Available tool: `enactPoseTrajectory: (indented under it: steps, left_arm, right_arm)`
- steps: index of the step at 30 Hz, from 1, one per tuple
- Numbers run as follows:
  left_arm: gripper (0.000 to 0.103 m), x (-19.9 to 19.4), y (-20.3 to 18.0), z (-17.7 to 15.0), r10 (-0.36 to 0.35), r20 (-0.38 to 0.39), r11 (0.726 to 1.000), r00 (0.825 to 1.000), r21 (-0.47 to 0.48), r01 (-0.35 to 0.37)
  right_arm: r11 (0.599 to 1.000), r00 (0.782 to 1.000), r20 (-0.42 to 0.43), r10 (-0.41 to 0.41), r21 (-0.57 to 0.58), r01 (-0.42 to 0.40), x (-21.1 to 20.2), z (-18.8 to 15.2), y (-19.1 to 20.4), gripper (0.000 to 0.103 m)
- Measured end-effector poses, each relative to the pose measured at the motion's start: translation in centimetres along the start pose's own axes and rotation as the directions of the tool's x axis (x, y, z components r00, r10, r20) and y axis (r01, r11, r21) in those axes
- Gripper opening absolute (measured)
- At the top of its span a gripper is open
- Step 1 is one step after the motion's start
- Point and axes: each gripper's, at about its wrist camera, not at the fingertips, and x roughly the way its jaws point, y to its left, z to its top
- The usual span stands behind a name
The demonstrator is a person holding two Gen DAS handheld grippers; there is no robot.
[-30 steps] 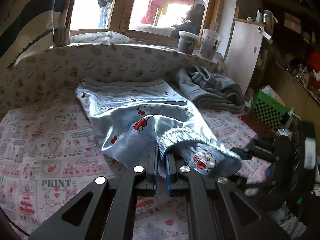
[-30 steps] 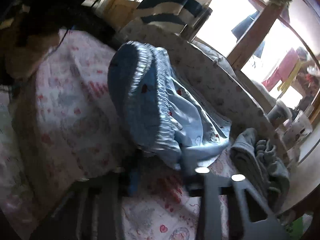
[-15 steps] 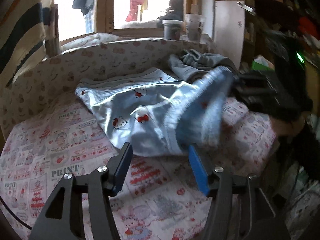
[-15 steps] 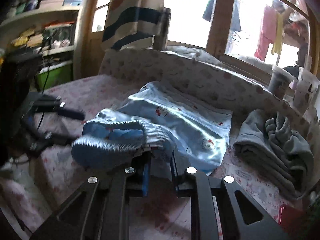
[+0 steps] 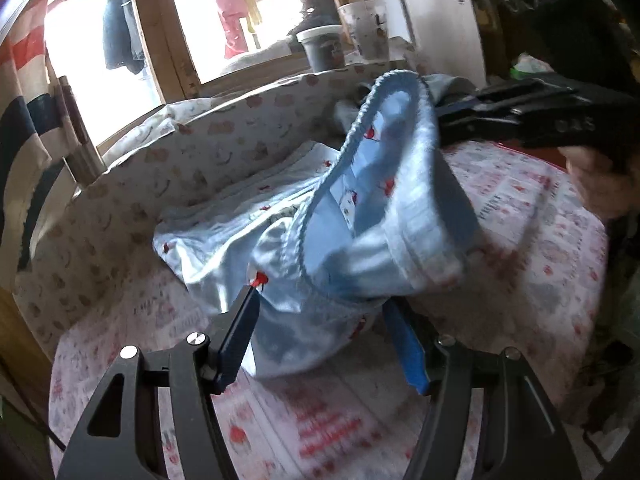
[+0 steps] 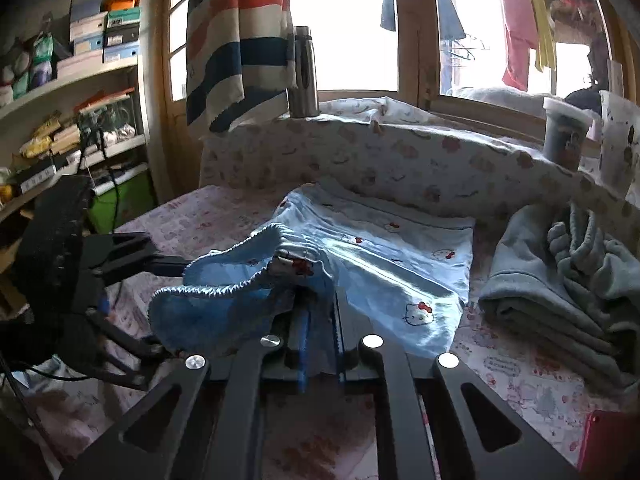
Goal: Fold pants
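1. Right gripper point(image 6: 320, 344): blue pads close together, pinching a fold of the light-blue pants point(image 6: 372, 264) at the waistband; jaws have just been closing, cloth between them.
2. Left gripper point(image 5: 320, 332): jaws stand apart, the pants' waistband bulging down between the two blue fingers point(image 5: 238, 340). Cloth brushes the left finger's tip, but neither pad presses it (motion blur here, so contact is uncertain).
3. Pants: elastic waistband end lifted off the bed, hanging open like a pouch from the right gripper's pinch; the rest lies flat on the printed bedsheet point(image 6: 516, 364), legs running toward the padded headboard point(image 6: 400, 152). Small red-bow cartoon print on the fabric.
4. In the left wrist view the right gripper point(image 5: 452, 120) reaches in from the right, held by a hand point(image 5: 600, 184).
5. Right of the pants: a crumpled grey garment point(image 6: 560, 276), apart from them.
6. Farther: steel flask point(image 6: 303, 72) and grey tub point(image 6: 564, 132) on the sill, a striped curtain point(image 6: 236, 40), windows behind.
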Motion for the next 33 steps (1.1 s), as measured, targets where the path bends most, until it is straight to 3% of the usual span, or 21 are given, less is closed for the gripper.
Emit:
enactPoseTrajectory:
  steps: [1,2,3,6,10,12,15,19,22,27,29,33]
  left_arm:
    - [0.046,0.1,0.3,0.4,-0.008,0.007,1.0,1.0,-0.015,0.008]
    - [0.024,0.3,0.7,0.9,-0.024,0.006,0.999,1.0,-0.031,0.024]
    - [0.015,0.6,1.2,1.4,-0.039,0.0,0.998,0.999,-0.053,0.039]
    - [0.015,1.3,3.3,3.1,-0.048,0.01,0.992,0.999,-0.117,0.049]
    - [0.021,3.5,6.0,5.2,-0.062,-0.047,0.98,0.997,-0.191,0.052]
    - [0.021,4.9,7.2,6.1,-0.036,-0.078,0.977,0.996,-0.215,0.018]
    - [0.02,6.7,8.1,6.9,0.064,-0.098,0.978,0.993,-0.191,-0.082]
    - [0.021,9.3,9.0,7.0,0.067,-0.158,0.974,0.985,-0.205,-0.099]
    - [0.021,10.6,9.0,6.5,0.107,-0.195,0.972,0.975,-0.188,-0.144]
    - [0.041,10.7,10.3,5.7,0.082,-0.228,0.962,0.97,-0.236,-0.137]
    - [0.043,9.6,10.9,5.5,0.079,-0.21,0.962,0.974,-0.24,-0.13]
    - [0.048,7.7,12.2,5.8,0.154,-0.191,0.954,0.969,-0.227,-0.197]
  right_arm:
    - [1.0,1.0,0.003,0.006,0.007,-0.006,0.1,0.1,-0.2,0.01]
    - [1.0,1.0,0.006,0.009,0.018,-0.009,0.2,0.3,-0.4,0.01]
    - [1.0,1.0,0.007,0.008,0.025,-0.008,0.4,0.5,-0.6,0.01]
    - [0.999,1.0,0.014,-0.011,0.045,0.01,1.0,1.5,-1.4,0.01]
    - [0.995,0.999,0.013,-0.049,0.09,0.048,2.6,3.2,-3.0,0.01]
    - [0.991,0.997,-0.001,-0.076,0.107,0.076,3.8,3.9,-3.8,0.01]
    - [0.982,0.995,-0.038,-0.091,0.162,0.096,6.4,4.8,-5.6,0.006]
    - [0.968,0.99,-0.09,-0.112,0.216,0.129,9.4,4.8,-7.5,0.005]
    - [0.964,0.98,-0.149,-0.13,0.214,0.16,11.2,4.0,-8.1,0.005]
    - [0.945,0.974,-0.17,-0.15,0.264,0.192,11.3,3.1,-9.5,0.007]
    - [0.937,0.978,-0.163,-0.132,0.301,0.177,10.7,3.0,-10.4,0.011]
    - [0.922,0.978,-0.137,-0.158,0.334,0.196,9.2,3.5,-11.3,0.021]
